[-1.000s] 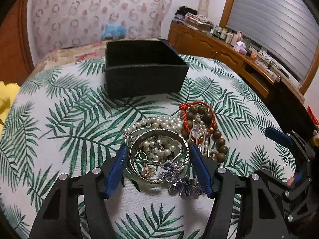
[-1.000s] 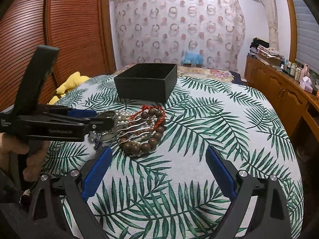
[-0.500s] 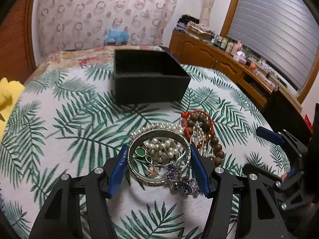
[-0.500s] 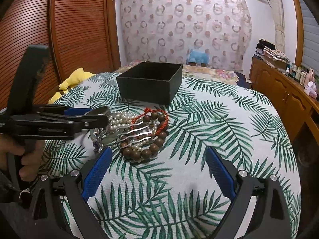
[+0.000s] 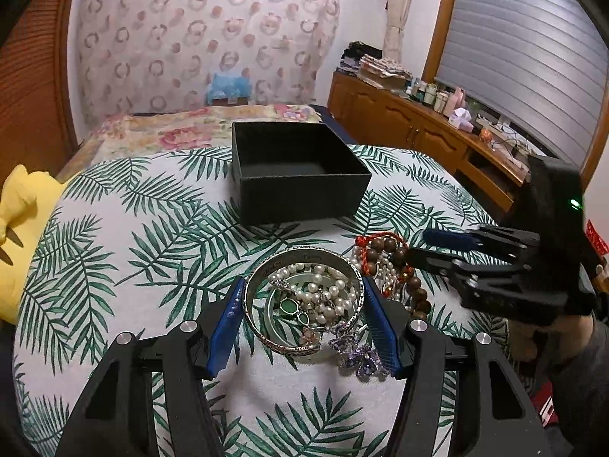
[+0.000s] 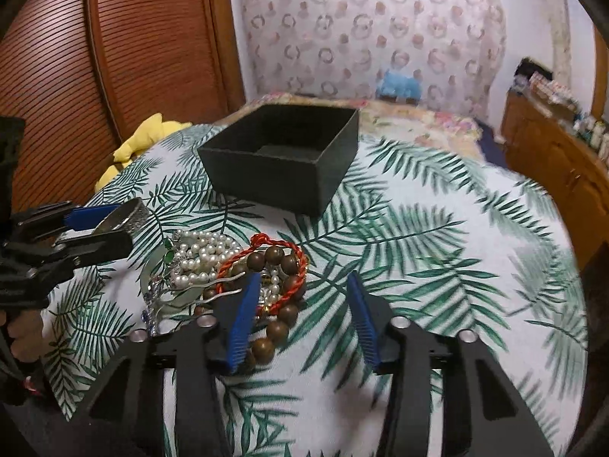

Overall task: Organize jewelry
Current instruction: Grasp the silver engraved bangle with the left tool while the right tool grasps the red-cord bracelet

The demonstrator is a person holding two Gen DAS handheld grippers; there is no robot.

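The left gripper (image 5: 300, 323) pinches the silver bangle (image 5: 304, 257) across its width, both blue pads on its rim. In the right wrist view the bangle now hangs clear above the pile, where a second ago it lay on the pearls (image 6: 205, 247). So the first piece is picked up and seems to have come away alone; the pearls and the purple brooch (image 5: 357, 354) stay on the cloth (image 6: 418, 266).

The right gripper (image 6: 302, 320) has slid in from open cloth to the pile's near edge. Its jaws, wide a moment ago, are closing. They are not yet on anything: its left pad lies over the wooden beads (image 6: 274, 255) and red cord (image 6: 281, 245), its right pad over bare cloth. It looks set to take the bead bracelet, or to steady the pile.

Beyond the pile, apart from it, the black box (image 6: 266, 175) stands open, with nothing visible inside. The bangle probably goes there next; the rest of the sorting is not yet done.
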